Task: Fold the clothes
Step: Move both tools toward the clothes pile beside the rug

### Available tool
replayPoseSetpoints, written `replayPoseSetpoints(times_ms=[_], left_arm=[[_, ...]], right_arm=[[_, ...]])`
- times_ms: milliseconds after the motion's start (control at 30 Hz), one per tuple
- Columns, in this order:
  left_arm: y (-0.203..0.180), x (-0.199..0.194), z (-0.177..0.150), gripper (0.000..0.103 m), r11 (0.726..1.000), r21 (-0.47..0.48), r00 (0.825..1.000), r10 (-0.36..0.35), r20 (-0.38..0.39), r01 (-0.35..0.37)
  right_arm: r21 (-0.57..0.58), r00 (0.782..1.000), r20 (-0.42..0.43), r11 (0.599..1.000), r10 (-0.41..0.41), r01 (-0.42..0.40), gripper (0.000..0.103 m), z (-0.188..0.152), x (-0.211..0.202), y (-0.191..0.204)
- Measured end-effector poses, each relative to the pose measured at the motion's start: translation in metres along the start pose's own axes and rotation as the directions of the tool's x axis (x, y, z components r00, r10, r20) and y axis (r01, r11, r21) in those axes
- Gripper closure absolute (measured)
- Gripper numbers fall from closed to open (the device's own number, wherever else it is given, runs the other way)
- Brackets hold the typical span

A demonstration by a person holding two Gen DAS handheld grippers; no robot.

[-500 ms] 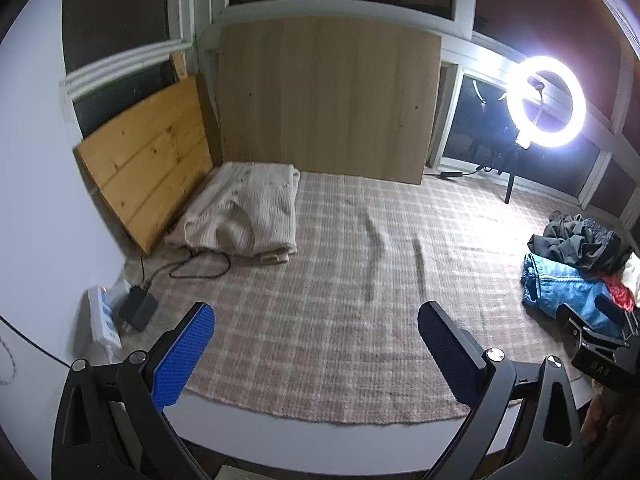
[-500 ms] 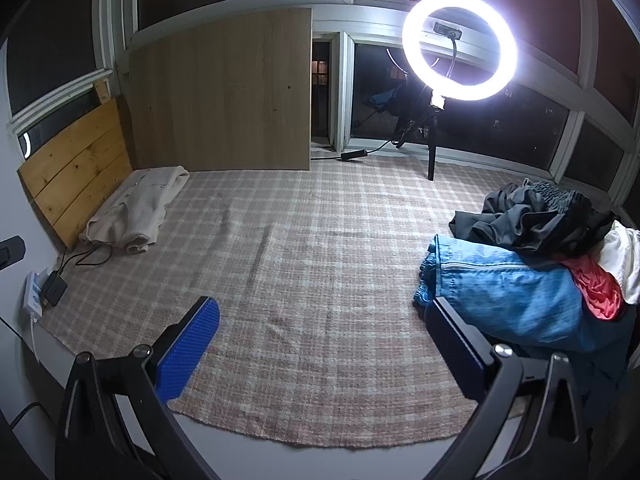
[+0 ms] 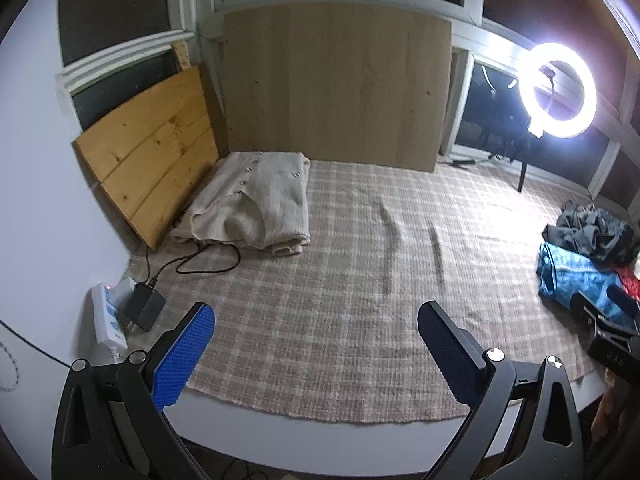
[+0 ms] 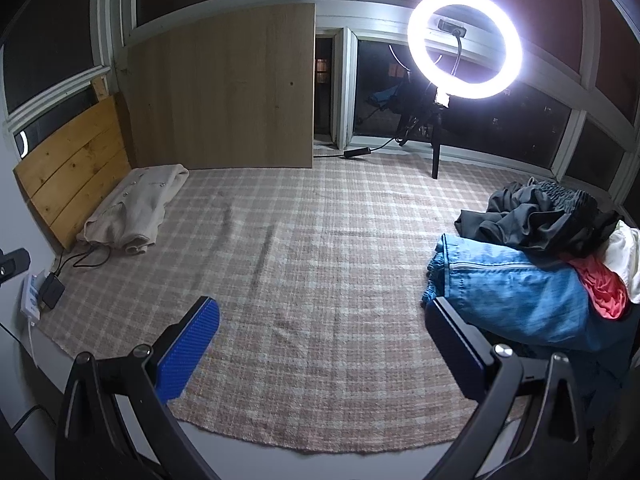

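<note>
Clothes are found in two places on the checked mat (image 4: 320, 280). An unfolded pile (image 4: 552, 264) of denim, dark, red and white garments lies at the mat's right edge, just beside the right gripper (image 4: 320, 344). One cream garment (image 3: 256, 204) is judged finished, since it lies folded at the far left corner. Most of the task is therefore judged outstanding. Both the right gripper and the left gripper (image 3: 316, 344) are held over the mat with fingers wide apart, nothing between them.
</note>
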State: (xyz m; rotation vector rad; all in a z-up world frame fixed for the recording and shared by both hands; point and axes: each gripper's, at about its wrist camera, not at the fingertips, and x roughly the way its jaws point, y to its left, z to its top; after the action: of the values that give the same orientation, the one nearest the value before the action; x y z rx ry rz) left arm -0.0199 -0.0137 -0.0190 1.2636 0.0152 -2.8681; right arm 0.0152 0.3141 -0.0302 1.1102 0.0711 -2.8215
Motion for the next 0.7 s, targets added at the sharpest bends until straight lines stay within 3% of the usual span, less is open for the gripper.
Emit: replayPoseSetpoints(times_ms=[167,367,533,700], left_arm=[[-0.001,0.015,-0.002,0.001,1.000,0.025,1.000,-0.005,-0.016,0.005],[-0.006,0.029,0.006,0.001,0.994,0.044,0.995,-0.094,-0.023,0.095],[-0.025,0.038,0.022,0.001,0.983,0.102,0.988,-0.152,-0.027,0.154],[-0.053,0.048,0.035,0.001,0.961,0.158,0.974,-0.223,-0.034,0.226]], right_arm=[[0.015,0.999,0.039,1.000,-0.007,0.007,0.000,-0.005,0.001,-0.001],[0.053,0.998,0.046,0.998,-0.046,0.043,0.000,-0.007,-0.006,-0.013],[0.116,0.990,0.007,0.983,-0.142,0.140,0.000,-0.012,-0.012,-0.039],[0.204,0.968,-0.034,0.947,-0.248,0.250,0.000,-0.027,-0.026,-0.085]])
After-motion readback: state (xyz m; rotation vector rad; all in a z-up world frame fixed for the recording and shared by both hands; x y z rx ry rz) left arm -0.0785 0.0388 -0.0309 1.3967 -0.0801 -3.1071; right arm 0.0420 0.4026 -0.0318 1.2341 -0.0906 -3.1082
